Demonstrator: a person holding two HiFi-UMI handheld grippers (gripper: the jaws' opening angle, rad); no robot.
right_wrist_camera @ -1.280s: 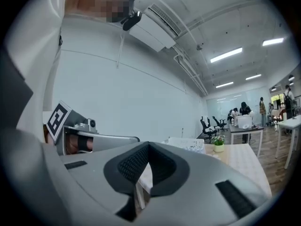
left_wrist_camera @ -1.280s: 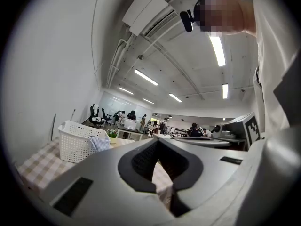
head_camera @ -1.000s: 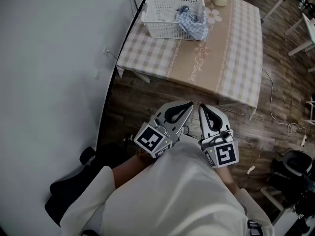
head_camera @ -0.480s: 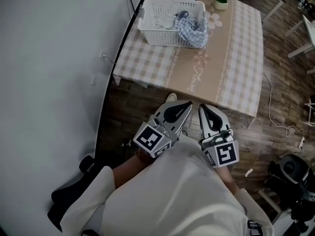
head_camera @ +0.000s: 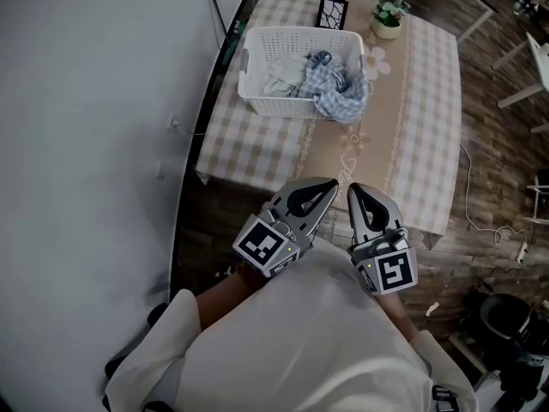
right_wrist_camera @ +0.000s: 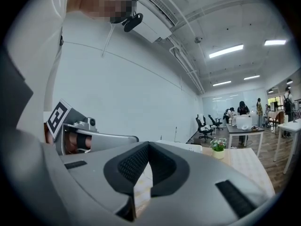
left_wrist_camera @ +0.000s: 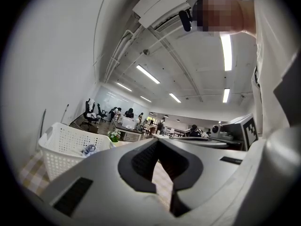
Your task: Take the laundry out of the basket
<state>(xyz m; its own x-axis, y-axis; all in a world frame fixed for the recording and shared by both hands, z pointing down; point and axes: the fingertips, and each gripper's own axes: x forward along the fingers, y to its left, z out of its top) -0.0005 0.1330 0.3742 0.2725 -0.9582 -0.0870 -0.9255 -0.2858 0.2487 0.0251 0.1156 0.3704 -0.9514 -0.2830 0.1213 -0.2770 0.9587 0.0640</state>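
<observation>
i hold both the left gripper (head_camera: 328, 189) and right gripper (head_camera: 353, 191) pressed together, empty, short of the basket (head_camera: 257, 99) of laundry (head_camera: 341, 95).

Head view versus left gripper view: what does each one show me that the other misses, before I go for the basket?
Only the head view: the basket's inside from above, with a white cloth in it, and a small black frame behind it.
Only the left gripper view: ceiling lights and people at distant desks.
Both: the white basket, the blue checked cloth in it, the checked table and the small potted plant.
</observation>
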